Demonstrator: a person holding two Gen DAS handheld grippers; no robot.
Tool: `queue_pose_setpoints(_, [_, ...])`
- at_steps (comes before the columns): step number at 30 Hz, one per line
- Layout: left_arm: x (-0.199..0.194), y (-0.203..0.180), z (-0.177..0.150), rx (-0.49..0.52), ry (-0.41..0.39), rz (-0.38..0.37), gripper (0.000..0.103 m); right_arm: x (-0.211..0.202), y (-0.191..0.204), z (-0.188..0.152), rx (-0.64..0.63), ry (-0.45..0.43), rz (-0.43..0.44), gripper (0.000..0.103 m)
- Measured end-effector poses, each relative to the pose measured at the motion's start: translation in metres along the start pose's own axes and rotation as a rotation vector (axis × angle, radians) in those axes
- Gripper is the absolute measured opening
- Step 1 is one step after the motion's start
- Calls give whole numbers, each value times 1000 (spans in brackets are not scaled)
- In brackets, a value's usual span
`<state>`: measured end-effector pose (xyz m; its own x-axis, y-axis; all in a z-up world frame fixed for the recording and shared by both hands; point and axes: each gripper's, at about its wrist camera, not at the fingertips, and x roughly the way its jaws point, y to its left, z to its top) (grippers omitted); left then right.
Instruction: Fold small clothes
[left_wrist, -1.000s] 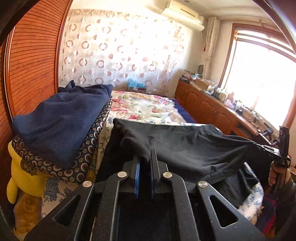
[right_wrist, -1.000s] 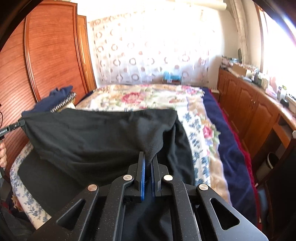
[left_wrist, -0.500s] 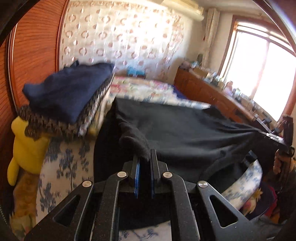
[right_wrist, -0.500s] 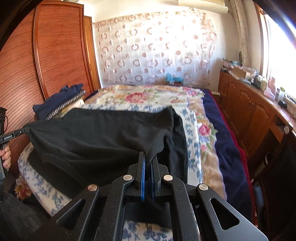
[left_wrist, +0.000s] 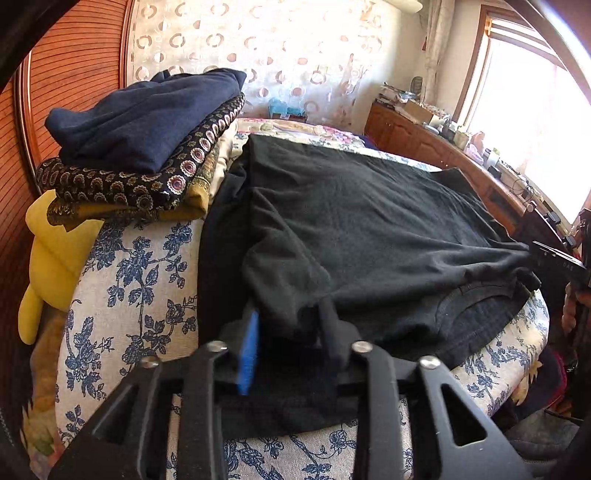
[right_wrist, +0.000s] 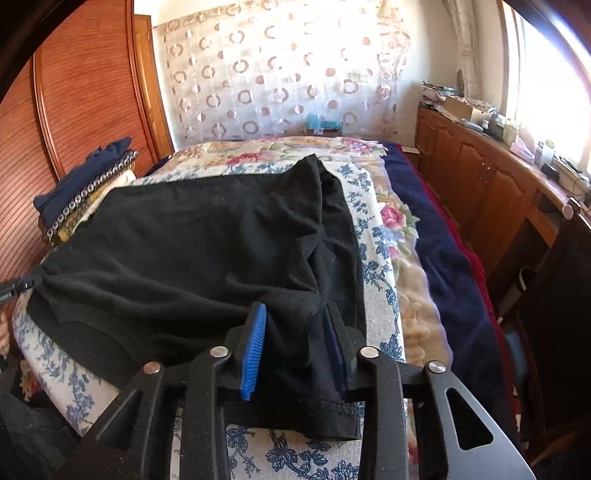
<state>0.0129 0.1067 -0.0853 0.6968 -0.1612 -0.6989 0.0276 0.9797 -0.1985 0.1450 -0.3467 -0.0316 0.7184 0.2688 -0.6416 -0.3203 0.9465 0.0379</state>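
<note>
A black garment (left_wrist: 369, 221) lies folded over on the blue-flowered bed cover (left_wrist: 140, 280), also in the right wrist view (right_wrist: 192, 251). My left gripper (left_wrist: 290, 325) is open, its jaws apart around the garment's near left corner, which lies loose between the pads. My right gripper (right_wrist: 295, 332) is open too, its blue pads either side of the near right corner. Each gripper's tip shows at the edge of the other's view: the right gripper (left_wrist: 557, 258) and the left gripper (right_wrist: 18, 286).
A stack of folded clothes (left_wrist: 147, 136), navy on top, sits on the bed by the wooden wardrobe (left_wrist: 66, 85). A yellow plush toy (left_wrist: 51, 258) hangs beside it. A wooden cabinet (right_wrist: 480, 184) with clutter runs under the window at right.
Both grippers lowered the lifted edge of the garment toward the near side of the bed and opened, letting go of the corners. The garment now lies flat, doubled over.
</note>
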Motion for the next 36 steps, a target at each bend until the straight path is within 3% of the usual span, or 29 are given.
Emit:
queue_pose_setpoints(3, [-7, 2, -2, -5, -28, -15, 48, -13, 2, -4, 11, -24, 26, 42])
queue_pose_setpoints(5, [-10, 2, 0, 1, -33, -1, 65, -17, 6, -7, 5, -31, 41, 42])
queue_pose_setpoints(6, [-12, 1, 0, 4, -42, 3, 82, -18, 8, -8, 1, -34, 45, 42])
queue_pose_setpoints(7, [-13, 1, 0, 8, -51, 6, 84, -20, 11, -10, -3, -36, 52, 42])
queue_pose_setpoints(14, [-7, 8, -2, -7, -24, 31, 86, -24, 38, -18, -32, -33, 132, 45])
queue_pose_setpoints(22, [-1, 15, -5, -31, -2, 53, 86, 11, 68, -20, -97, 21, 158, 49])
queue_pose_setpoints(27, [3, 15, -7, -21, 15, 83, 86, 41, 82, -19, -148, 27, 69, 49])
queue_pose_setpoints(31, [4, 17, -9, -29, 23, 91, 85, 57, 90, -24, -179, 57, 59, 49])
queue_pose_setpoints(36, [8, 21, -10, -40, 32, 98, 86, 64, 88, -28, -164, 55, 38, 62])
